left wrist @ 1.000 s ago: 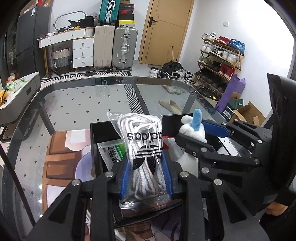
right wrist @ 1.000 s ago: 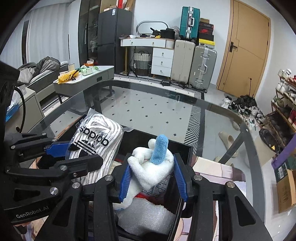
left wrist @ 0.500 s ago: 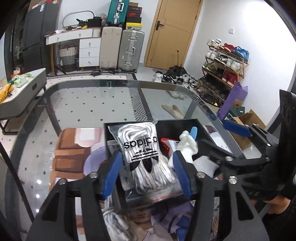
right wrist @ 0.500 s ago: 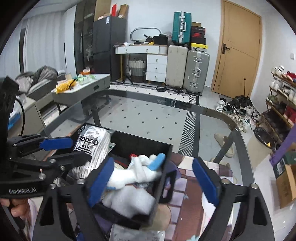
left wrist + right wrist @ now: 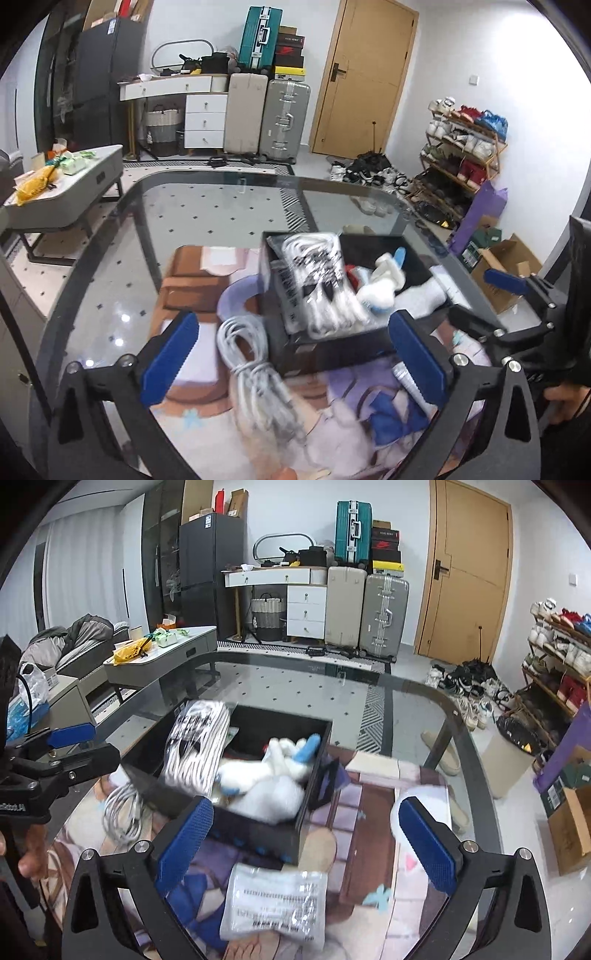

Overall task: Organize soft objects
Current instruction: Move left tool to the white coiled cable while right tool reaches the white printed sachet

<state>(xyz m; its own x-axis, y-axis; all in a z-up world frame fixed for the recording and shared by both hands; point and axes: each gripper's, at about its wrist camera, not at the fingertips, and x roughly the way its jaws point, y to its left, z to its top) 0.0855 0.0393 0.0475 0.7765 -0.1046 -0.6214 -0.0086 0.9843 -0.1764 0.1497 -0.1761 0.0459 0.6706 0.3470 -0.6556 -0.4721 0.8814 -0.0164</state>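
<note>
We hold our left gripper (image 5: 293,354) with its jaws spread wide, having just been opening, and nothing sits between the blue pads (image 5: 168,356); our right gripper (image 5: 308,838) is likewise released, its jaws just opened, gripping nothing; the black box (image 5: 295,332) stands on the printed mat (image 5: 373,812) that covers the near part of the glass table (image 5: 221,206); inside the box, the bagged white laces (image 5: 321,280) lie along its left side, and the white and blue plush toy (image 5: 280,768) lies to their right, on white soft stuff; a coiled white cable (image 5: 255,373) rests on the mat just beside the box's left wall; a flat labelled packet (image 5: 275,904) lies on the mat at the table's near edge, apart from the box.
</note>
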